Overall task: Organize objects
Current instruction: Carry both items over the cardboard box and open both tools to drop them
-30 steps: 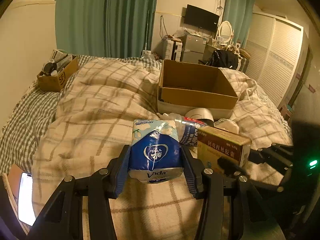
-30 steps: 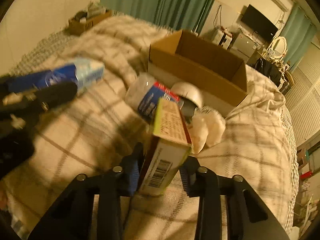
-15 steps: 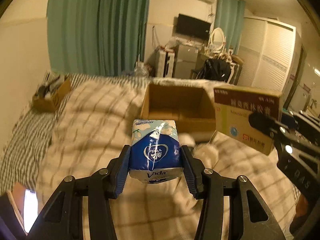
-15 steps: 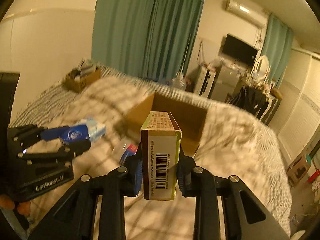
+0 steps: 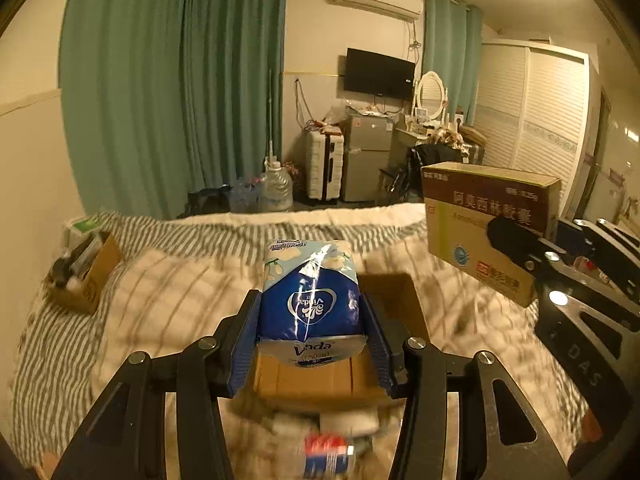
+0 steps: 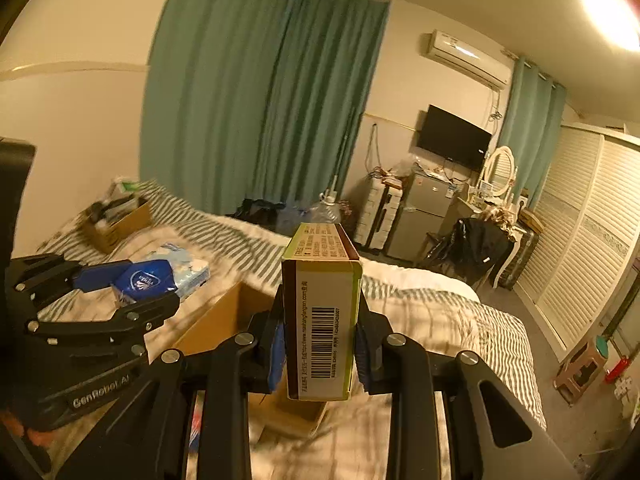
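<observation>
My left gripper (image 5: 310, 316) is shut on a blue and white Vinda tissue pack (image 5: 310, 292) and holds it in the air over the open cardboard box (image 5: 396, 300) on the bed. My right gripper (image 6: 318, 344) is shut on a brown and green medicine box (image 6: 322, 312), also held above the cardboard box (image 6: 224, 320). The medicine box shows at the right of the left wrist view (image 5: 480, 228), and the tissue pack at the left of the right wrist view (image 6: 160, 276).
A bottle with a red and blue label (image 5: 326, 456) and white items lie on the plaid blanket (image 5: 168, 304) in front of the cardboard box. A small carton of clutter (image 5: 80, 276) sits at the bed's far left. A fridge (image 5: 366, 160), suitcase and wardrobe stand behind.
Both grippers have risen from the blanket with their loads and moved forward over the cardboard box. The bottle and white items stayed behind on the bed.
</observation>
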The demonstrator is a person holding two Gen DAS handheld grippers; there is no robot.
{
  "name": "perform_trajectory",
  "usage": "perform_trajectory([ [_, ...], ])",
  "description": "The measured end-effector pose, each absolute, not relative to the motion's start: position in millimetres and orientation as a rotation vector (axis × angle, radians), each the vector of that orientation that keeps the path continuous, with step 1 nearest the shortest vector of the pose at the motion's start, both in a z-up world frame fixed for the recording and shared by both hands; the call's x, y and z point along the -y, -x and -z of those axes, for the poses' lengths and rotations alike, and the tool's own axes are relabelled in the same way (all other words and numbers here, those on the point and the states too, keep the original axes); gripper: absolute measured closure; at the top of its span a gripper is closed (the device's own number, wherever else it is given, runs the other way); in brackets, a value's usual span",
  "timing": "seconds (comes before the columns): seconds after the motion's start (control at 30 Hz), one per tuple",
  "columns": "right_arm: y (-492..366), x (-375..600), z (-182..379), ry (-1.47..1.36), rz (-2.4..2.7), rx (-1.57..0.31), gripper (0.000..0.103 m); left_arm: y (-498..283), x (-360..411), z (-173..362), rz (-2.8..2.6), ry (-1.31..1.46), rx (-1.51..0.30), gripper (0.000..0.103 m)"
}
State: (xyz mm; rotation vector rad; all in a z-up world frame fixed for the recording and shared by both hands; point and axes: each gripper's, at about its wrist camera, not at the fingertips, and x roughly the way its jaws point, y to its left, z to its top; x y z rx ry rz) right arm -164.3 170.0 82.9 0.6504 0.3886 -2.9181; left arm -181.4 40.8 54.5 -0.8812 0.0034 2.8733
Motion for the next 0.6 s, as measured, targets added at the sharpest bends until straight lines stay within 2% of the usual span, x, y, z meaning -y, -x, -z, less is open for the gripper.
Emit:
perform_trajectory([
  [0.17,227.3,-175.7,-60.3,-0.73,2.9,-0.33,0.076,234.0,-48.4,-32.5,-2.841,0.894,-0.016,0.053],
  [0.37,291.1,-181.6,3.9,-0.9,2.846,-0.329,0.076,271.3,-54.4,23.4,-2.798,0.962,-0.098,0.053],
  [0.6,303.4,-185.3,54.7,-0.968,2.762,-0.29,0.076,286.5,-55.3,81.2,-2.744,1.074,-0.107,0.053],
])
